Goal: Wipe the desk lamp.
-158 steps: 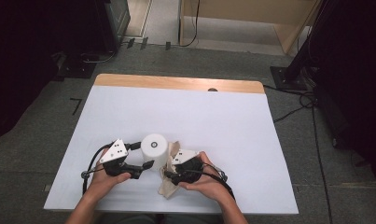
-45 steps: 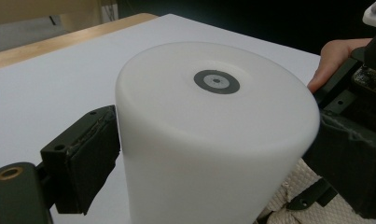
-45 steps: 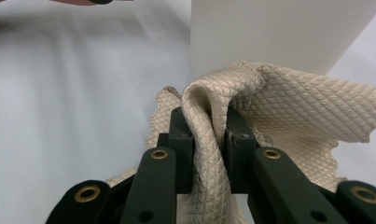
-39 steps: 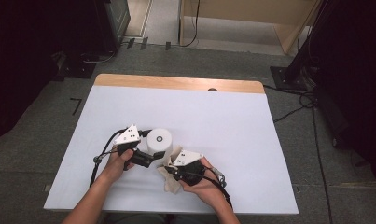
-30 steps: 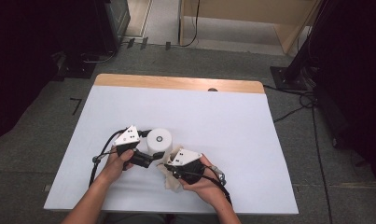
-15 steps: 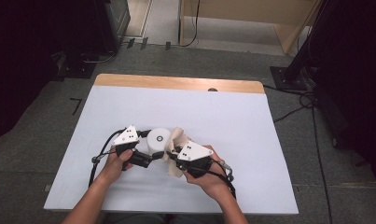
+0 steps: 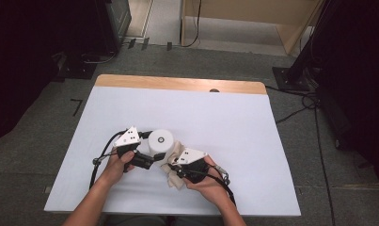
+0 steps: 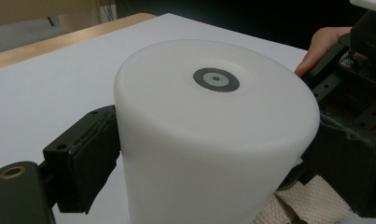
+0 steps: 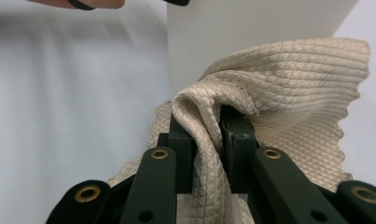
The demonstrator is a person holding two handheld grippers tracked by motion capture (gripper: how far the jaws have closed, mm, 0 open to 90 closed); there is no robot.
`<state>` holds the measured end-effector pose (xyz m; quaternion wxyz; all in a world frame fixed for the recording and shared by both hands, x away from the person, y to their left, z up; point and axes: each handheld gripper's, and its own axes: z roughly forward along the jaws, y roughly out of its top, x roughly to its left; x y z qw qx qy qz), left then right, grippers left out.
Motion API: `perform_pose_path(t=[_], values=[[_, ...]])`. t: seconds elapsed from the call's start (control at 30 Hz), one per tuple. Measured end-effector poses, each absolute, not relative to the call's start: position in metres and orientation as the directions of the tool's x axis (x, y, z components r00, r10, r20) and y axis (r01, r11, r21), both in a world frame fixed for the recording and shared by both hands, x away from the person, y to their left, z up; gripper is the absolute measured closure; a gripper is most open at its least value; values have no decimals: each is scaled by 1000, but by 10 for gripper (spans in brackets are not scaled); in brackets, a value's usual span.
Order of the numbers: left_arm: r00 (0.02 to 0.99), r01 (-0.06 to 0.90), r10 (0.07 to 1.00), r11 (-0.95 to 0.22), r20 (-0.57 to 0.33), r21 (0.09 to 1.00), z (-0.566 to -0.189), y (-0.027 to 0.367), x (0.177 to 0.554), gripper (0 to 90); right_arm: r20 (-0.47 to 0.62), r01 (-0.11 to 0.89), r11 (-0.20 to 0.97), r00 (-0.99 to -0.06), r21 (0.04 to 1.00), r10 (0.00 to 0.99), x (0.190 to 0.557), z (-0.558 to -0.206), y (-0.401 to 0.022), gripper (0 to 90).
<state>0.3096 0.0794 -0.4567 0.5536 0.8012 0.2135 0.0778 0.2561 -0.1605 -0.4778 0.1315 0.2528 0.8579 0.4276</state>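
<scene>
The right gripper (image 7: pixel 172 165), clamped on the cloth (image 9: pixel 288 88), has swung back from upper right to low centre, pressing cloth against the cylinder (image 7: pixel 160 141). The left gripper (image 7: pixel 152 159) grips that cylinder. Wiping looks under way.

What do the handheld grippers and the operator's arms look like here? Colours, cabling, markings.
Both are black-bodied, each topped by a grey three-cornered plate with small dark dots. The left gripper trails a black cable looping past the wrist; the right gripper trails one along the forearm. Its jaws are black with brass-coloured rivets at the linkage; the left's pads are dark and blocky. Forearms are bare, no sleeves visible.
</scene>
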Motion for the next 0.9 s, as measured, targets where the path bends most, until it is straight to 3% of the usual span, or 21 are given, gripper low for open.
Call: perform_pose_path(t=[0.17, 0.47, 0.67, 0.9], values=[[895, 259, 432, -301, -110, 918, -457, 79, 309, 71, 25, 310, 420, -828, 853, 560, 255, -463, -171, 770], [892, 265, 437, -297, -116, 917, -457, 79, 309, 72, -38, 217, 353, -804, 910, 593, 258, -419, -179, 783], [892, 265, 437, -297, -116, 917, -457, 79, 308, 72, 6, 273, 352, -798, 895, 603, 262, -436, -183, 784], [892, 262, 438, -299, -112, 917, -457, 78, 308, 72, 15, 371, 479, -803, 795, 596, 265, -479, -171, 782]])
